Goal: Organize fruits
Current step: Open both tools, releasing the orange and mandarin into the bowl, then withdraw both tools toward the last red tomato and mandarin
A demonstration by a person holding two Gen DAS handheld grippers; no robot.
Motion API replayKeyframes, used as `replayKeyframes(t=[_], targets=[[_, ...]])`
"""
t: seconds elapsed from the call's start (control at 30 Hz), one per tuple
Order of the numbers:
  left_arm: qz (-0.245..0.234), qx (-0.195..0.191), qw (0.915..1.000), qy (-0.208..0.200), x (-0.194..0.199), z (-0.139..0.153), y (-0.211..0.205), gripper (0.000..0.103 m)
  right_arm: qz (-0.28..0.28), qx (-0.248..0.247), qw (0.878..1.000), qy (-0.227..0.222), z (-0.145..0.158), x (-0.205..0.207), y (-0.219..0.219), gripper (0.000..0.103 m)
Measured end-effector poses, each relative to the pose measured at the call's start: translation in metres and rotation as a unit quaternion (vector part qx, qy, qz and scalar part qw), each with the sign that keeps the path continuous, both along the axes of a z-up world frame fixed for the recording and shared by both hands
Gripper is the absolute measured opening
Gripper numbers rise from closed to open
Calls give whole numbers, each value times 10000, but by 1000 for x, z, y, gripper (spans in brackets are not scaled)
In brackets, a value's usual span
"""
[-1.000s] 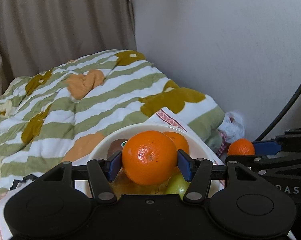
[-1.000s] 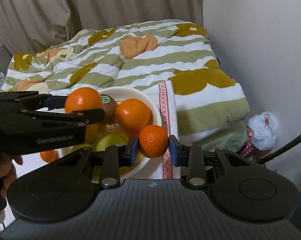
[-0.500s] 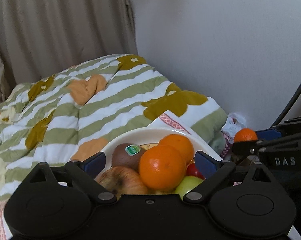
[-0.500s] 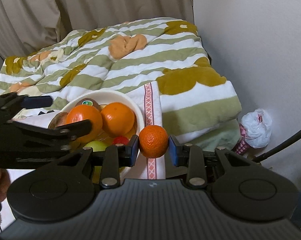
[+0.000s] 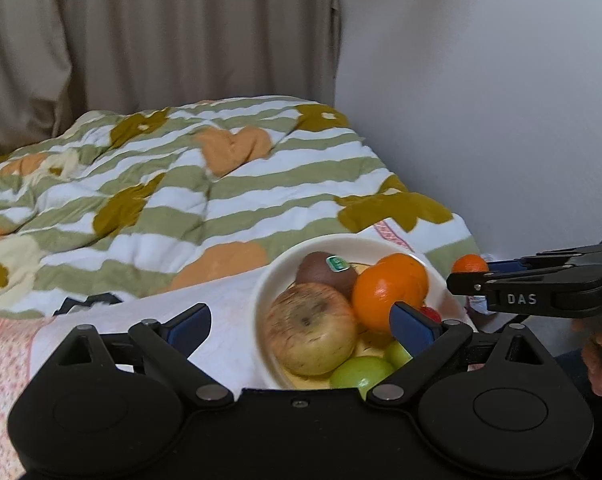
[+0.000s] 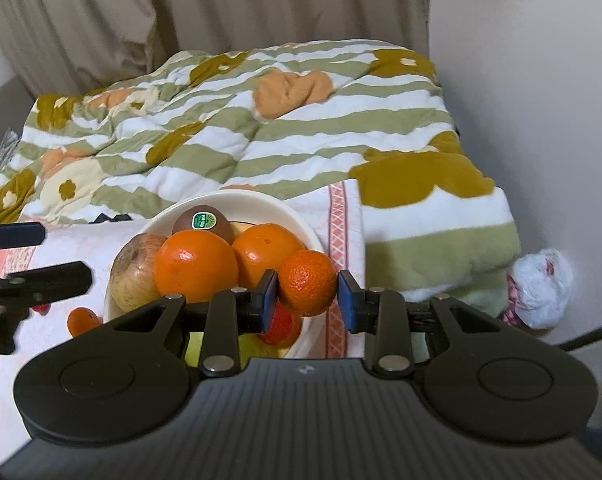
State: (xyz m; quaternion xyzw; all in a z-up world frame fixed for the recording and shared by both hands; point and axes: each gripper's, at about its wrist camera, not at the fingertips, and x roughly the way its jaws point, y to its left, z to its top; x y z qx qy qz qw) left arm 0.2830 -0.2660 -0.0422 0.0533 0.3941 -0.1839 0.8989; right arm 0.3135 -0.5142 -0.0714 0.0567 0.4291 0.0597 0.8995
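Observation:
A white bowl [image 5: 267,280] [image 6: 261,200] on a cloth holds a blotchy apple [image 5: 311,328], a kiwi [image 6: 203,222] with a green sticker, two oranges [image 6: 195,266] [image 6: 265,254], green fruit [image 5: 361,372] and something red [image 6: 279,326]. My left gripper [image 5: 301,326] stands wide open at the bowl's near left side, nothing between its pads. My right gripper [image 6: 307,294] is shut on a small mandarin [image 6: 307,282] [image 5: 469,264], held over the bowl's right rim. Another small mandarin [image 6: 83,320] lies on the cloth left of the bowl.
The bowl rests on a white cloth [image 6: 341,216] with pink trim, spread over a green-striped flowered blanket [image 5: 173,200]. A curtain [image 5: 161,48] and a white wall [image 5: 481,100] stand behind. A white plastic bag [image 6: 541,288] lies low at the right. A hand [image 5: 599,360] grips the right tool.
My left gripper opened and let go of the big orange, which now lies in the bowl, then drew back to the left. The right gripper carried its mandarin closer over the bowl.

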Motion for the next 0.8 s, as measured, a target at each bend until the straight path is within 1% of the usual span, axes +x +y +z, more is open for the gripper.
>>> replayKeyframes(t=[0.23,0.33,0.37,0.4,0.43,0.47,0.53,0.8], targets=[[196,75,9998,32,-8,-1,16,98,231,-134,9996,27,-17,5,8,48],[261,64,9996,57,-9,-1,20,98,283,-232,9993,-65,-19,3,10,50],[279,59,9996,56,-10,-1,22,98,315,-245,9992,-102,-19,3,10,61],[295,62,9995,48,-11,0,23,98,365,-255,9989,-135,-17,3,10,67],[305,72,9995,40,-12,0,23,98,348,-293,9988,-185,-16,2,10,82],[316,84,9995,30,-14,1,24,98,288,-347,9986,-271,-13,-1,10,91],[330,93,9994,18,-16,2,25,98,287,-336,9984,-354,-9,-4,9,92],[407,52,9991,-127,-35,15,34,98,169,-239,9986,-449,9,-24,6,93]])
